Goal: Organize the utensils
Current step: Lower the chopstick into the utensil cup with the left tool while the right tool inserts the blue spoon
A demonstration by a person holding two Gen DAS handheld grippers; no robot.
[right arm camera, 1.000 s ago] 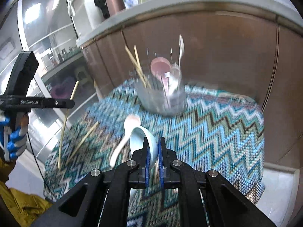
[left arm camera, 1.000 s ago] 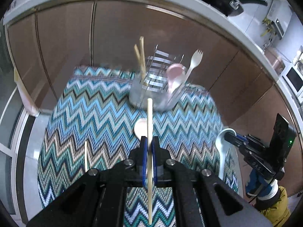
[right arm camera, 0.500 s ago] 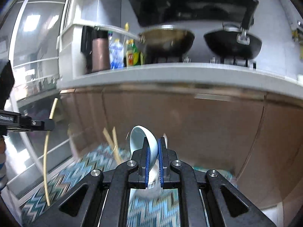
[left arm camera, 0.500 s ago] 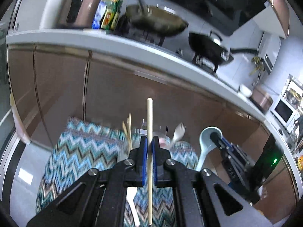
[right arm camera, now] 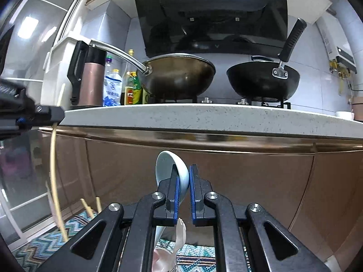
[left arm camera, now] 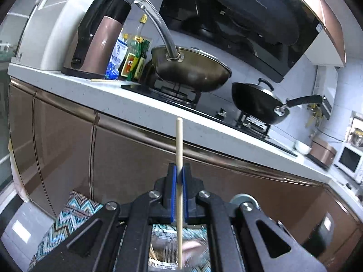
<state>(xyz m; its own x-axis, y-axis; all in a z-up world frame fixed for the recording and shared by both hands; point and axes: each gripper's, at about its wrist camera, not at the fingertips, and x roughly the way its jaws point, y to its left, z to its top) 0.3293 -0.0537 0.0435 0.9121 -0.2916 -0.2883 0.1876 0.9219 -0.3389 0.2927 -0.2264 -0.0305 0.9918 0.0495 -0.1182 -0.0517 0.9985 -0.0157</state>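
- The right gripper at lower centre clamps a pale blue spoon, its bowl upright above the blue pads.
- At the left edge, the left gripper holds a wooden chopstick that hangs down.
- A white counter crosses the middle of the frame, brown cabinet fronts below it.
- Two woks sit above the counter.
- A zigzag cloth lies at lower left.

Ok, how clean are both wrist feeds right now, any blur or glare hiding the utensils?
Left wrist: chopstick in the left claw is sharp; the utensil holder below is smeared by blur. Right wrist: pale blue spoon in the right claw is crisp, window glare upper left, and fisheye bends the countertop.
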